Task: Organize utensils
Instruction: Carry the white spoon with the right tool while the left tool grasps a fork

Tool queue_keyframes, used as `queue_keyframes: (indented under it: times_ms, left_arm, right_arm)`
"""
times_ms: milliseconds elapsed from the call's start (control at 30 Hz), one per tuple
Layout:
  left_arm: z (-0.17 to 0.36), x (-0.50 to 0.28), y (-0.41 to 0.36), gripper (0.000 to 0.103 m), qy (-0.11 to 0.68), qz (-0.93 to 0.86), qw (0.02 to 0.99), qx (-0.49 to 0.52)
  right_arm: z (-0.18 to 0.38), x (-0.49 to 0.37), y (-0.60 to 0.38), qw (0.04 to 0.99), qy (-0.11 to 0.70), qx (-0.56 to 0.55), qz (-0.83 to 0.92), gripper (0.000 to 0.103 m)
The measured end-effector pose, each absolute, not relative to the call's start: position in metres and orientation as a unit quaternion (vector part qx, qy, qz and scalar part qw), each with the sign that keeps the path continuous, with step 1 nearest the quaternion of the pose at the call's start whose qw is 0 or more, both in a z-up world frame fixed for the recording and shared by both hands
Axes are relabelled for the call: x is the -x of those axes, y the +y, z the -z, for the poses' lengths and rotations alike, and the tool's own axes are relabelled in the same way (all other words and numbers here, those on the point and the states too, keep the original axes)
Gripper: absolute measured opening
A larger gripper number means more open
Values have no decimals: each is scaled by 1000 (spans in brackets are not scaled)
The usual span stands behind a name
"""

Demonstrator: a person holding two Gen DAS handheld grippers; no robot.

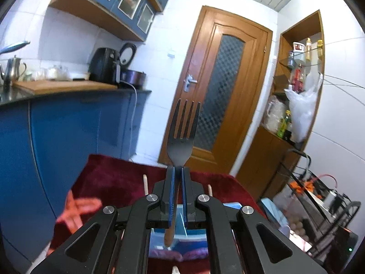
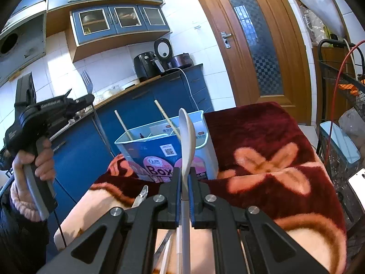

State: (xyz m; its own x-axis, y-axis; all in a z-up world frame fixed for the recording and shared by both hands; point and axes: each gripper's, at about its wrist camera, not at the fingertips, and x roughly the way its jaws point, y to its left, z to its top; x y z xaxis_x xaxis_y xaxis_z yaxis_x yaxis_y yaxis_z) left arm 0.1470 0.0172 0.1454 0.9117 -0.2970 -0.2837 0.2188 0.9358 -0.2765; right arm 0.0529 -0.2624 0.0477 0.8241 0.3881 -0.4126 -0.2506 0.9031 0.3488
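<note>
fork (image 1: 182, 132) pinched at its neck by left gripper (image 1: 178, 171), tines up, raised above the blue box (image 2: 164, 146) | white spoon (image 2: 187, 141) clamped between right gripper (image 2: 186, 173) fingers, bowl up, just before the box | chopsticks (image 2: 167, 119) stand in the box (two, leaning) | box on red flowered blanket (image 2: 262, 141)

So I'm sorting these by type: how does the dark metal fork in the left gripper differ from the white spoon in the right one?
The dark metal fork ends in four tines; the white spoon ends in a smooth, rounded bowl. The fork looks nearly black, the spoon pale and glossy. Both stand upright, head up, each clamped by its handle in a shut hand-held gripper, left and right.
</note>
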Motion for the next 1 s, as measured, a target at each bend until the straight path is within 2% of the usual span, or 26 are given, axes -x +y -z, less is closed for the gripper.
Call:
queue_keyframes:
  times_ms: [167,533,1000]
  left_arm:
    - [-141,-167,19,5,152,116,972,135]
    - [-94,-183,16,6,163,120,970,133]
    - [-65,-187,15,6,181,120,968,127]
  right_arm:
    - [-52,-58,-266,947,239,-135,-166,7]
    - [-67,-80,-269,955,221,-120,-155,8]
    - [-101,-143,-239,974,146,-86,-150,8]
